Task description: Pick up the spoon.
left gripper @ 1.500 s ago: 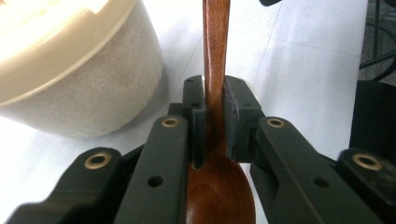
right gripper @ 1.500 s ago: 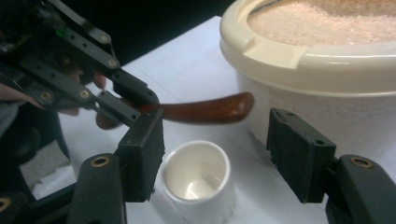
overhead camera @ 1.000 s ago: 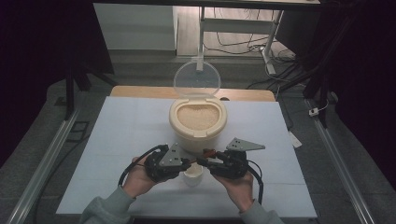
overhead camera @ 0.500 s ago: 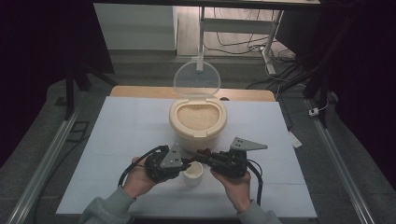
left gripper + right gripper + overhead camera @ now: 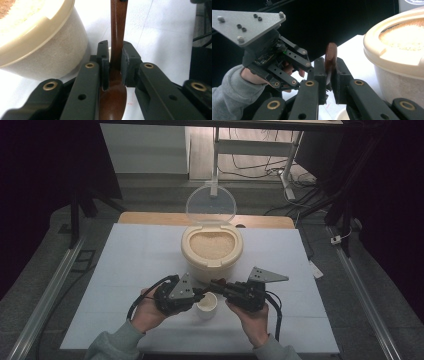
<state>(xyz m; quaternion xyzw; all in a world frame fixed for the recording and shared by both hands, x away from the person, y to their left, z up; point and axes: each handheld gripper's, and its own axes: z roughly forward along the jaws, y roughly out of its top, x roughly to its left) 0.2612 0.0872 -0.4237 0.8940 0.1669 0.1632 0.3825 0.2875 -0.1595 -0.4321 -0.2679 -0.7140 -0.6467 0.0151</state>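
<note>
One brown wooden spoon (image 5: 117,37), one small white cup (image 5: 206,303), one lidded rice container (image 5: 212,251) with its clear lid (image 5: 210,205) flipped up. Left gripper (image 5: 199,294) clamped on the spoon near its bowl; right gripper (image 5: 215,285) jaws have just been closing and now pinch the handle end. Spoon spans between them, over the cup, just in front of the container. White table (image 5: 125,265) has open room left and right; the near edge is close to the hands.

My two tongs, left (image 5: 199,296) and right (image 5: 216,284), are black, with brass-coloured pivot pins – each topped by a grey three-cornered plate, black cables trailing – and my sleeves (image 5: 112,346) are grey-green.
</note>
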